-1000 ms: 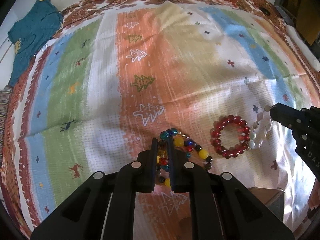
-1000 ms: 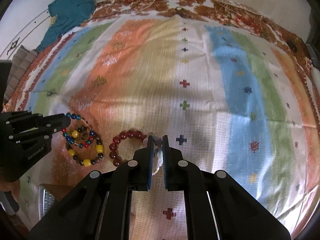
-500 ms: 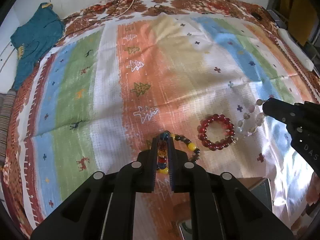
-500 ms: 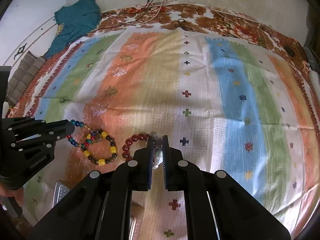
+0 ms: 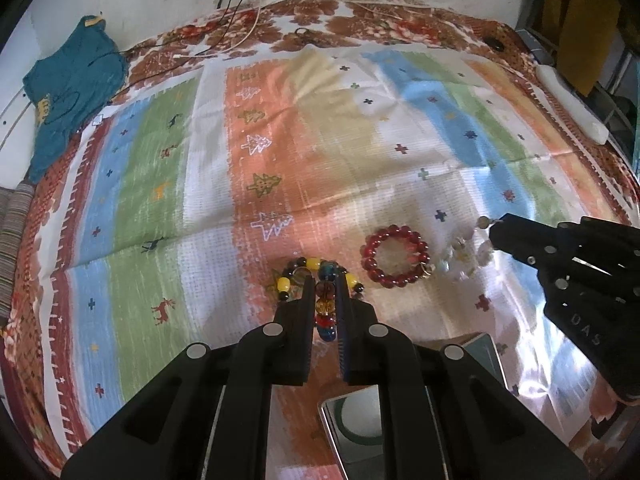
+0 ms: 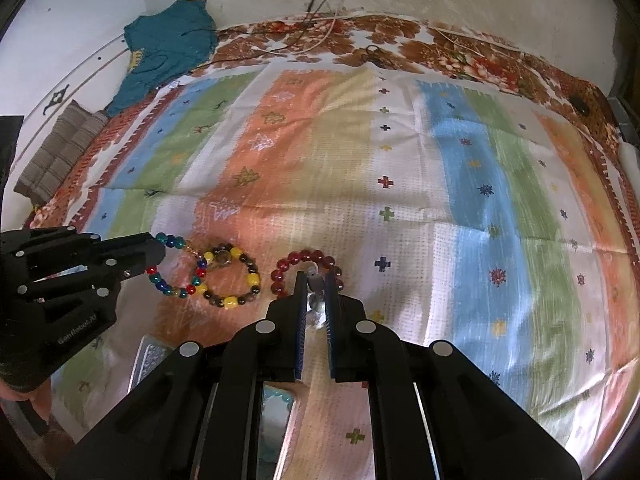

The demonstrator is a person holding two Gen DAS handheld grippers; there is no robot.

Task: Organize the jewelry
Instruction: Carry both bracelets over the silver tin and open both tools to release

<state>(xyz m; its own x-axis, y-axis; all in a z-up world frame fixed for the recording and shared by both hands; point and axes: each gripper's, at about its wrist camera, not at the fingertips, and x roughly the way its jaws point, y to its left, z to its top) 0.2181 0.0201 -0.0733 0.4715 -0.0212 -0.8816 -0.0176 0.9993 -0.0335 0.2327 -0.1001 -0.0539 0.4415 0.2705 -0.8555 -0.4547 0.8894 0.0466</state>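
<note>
Home bedroom, patterned bedspread (image 5: 320,128), teal garment (image 5: 72,92)

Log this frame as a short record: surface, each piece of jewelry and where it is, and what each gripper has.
surface: striped patterned cloth
left gripper: shut on the multicolored bead bracelet, which hangs from the fingers
right gripper: shut on the clear bead bracelet
yellow and dark bead bracelet: on the cloth, between the held multicolored one and the red one
red bead bracelet: flat on the cloth, beside the clear one
other: metal tray at the near edge, teal garment at the far left
</note>
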